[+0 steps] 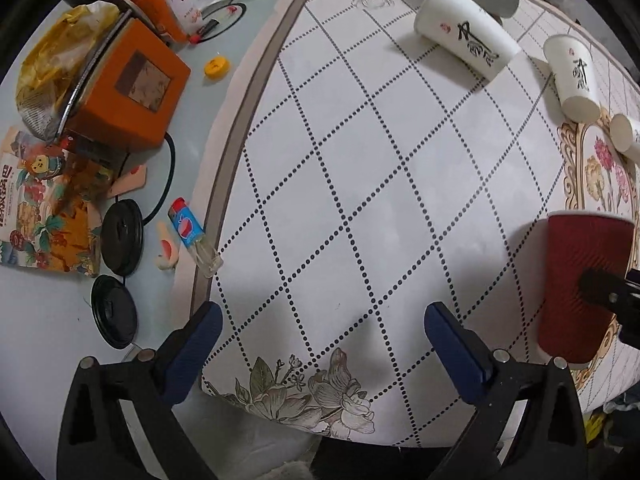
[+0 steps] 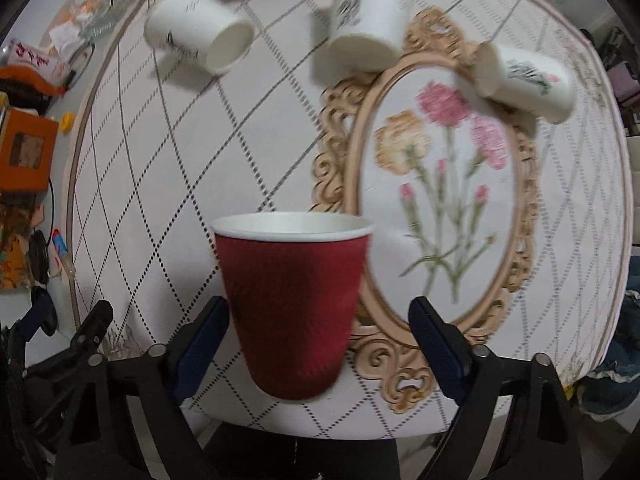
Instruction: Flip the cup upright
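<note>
Red cup (image 2: 292, 308) upright, frame centre, between spread right gripper (image 2: 320, 336) fingers; no contact seen. We advise straight retreat. Left gripper (image 1: 324, 328) released, empty.

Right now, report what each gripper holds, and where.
Nothing. The left gripper is open, empty; the right gripper stands open around the lower wall of the upright red paper cup, unclamped.

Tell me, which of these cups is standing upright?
The red cup, mouth up between the right gripper's open jaws. The white paper cups behind all lie tipped over.
</note>
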The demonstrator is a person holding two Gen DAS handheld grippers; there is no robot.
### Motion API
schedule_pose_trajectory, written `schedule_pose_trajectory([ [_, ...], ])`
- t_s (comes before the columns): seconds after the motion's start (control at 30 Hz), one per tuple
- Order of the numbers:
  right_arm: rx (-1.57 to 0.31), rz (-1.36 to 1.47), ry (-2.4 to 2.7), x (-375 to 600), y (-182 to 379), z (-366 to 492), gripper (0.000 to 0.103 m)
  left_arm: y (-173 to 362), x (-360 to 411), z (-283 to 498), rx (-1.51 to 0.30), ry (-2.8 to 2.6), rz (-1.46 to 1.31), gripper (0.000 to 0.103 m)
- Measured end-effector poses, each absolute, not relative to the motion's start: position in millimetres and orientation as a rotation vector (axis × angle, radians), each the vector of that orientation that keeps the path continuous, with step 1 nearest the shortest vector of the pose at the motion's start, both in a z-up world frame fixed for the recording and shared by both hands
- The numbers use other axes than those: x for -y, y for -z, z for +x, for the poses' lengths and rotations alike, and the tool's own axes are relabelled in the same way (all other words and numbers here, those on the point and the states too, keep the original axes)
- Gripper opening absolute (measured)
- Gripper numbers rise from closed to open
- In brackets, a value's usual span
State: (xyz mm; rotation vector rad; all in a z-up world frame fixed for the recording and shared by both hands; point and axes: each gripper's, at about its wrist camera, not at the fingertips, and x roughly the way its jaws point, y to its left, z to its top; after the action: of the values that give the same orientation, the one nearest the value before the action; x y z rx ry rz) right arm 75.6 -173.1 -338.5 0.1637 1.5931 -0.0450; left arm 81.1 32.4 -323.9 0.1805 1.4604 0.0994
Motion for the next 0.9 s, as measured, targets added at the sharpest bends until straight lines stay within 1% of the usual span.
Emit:
schedule_pose_trajectory([
  [0.03, -1.605, 0.169, 0.034, 171, 343, 77, 0.087, 325, -32, 81, -1.470, -0.100, 0.182, 0.103],
  [0.1, -1.631, 0.184, 0.022, 168, 353, 78, 0.078, 327, -30, 81, -1.476, -0.094, 0.195, 0.103],
  [0.4, -1.561, 0.259, 0.039, 189, 344, 67, 0.077, 330, -22, 86, -1.523, -0.067, 0.186, 0.103],
  [0.5, -1.493, 0.285, 0.046, 202, 330, 61, 0.077, 333, -21, 91, -1.566, -0.037, 0.139, 0.103],
  [0.63, -1.389, 0.300, 0.069, 216, 312, 60, 0.077, 336, -14, 100, -1.582, -0.033, 0.148, 0.103],
  [0.77, -1.239, 0.285, 0.112, 219, 290, 71, 0.077, 340, -6, 112, -1.603, -0.026, 0.148, 0.103],
  [0.9, -1.094, 0.274, 0.155, 215, 285, 89, 0.077, 345, 1, 124, -1.607, -0.018, 0.156, 0.103],
])
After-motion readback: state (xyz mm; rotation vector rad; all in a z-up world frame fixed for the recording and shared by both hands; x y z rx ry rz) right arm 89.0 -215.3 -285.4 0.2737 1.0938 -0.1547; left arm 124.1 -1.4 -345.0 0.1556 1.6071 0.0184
